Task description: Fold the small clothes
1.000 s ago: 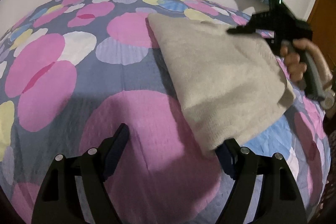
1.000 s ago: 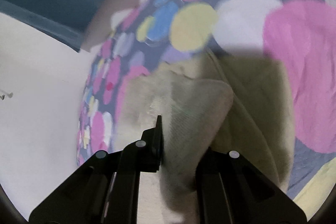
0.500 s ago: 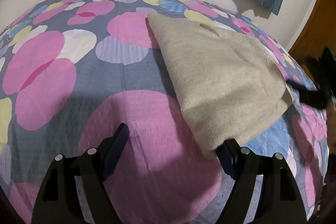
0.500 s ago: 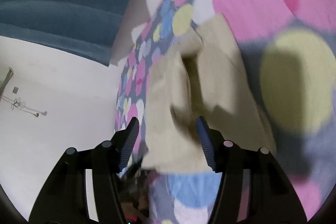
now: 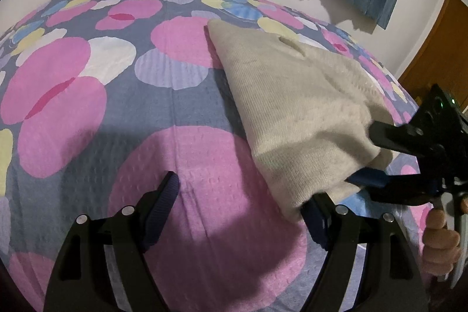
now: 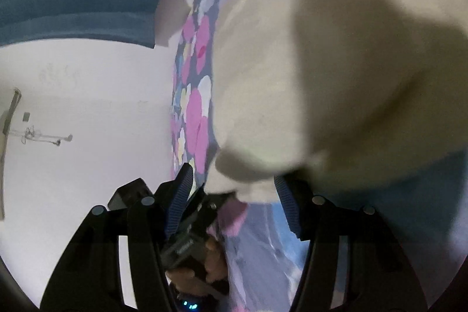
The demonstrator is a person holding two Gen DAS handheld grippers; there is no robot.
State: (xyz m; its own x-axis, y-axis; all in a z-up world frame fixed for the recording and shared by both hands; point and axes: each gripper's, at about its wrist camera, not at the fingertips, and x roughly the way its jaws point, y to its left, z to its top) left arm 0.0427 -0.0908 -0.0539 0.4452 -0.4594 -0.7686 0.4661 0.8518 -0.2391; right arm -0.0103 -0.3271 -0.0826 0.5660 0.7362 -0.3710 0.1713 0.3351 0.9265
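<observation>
While the left gripper (image 5: 244,203) stays open, the right gripper (image 6: 234,195) has released the cloth (image 5: 292,107), jaws apart at its near corner.

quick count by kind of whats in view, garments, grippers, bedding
Folded beige knit garment: 1
Black two-finger grippers with blue pads: 2, left gripper and right gripper
Grey bedspread with pink, white and yellow circles: 1
Total: 4

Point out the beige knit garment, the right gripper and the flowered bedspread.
beige knit garment (image 5: 292,95): left wrist view, middle of its top layer.
right gripper (image 5: 361,154): left wrist view, between its fingertips.
flowered bedspread (image 5: 87,113): left wrist view, bare pink patch.
</observation>
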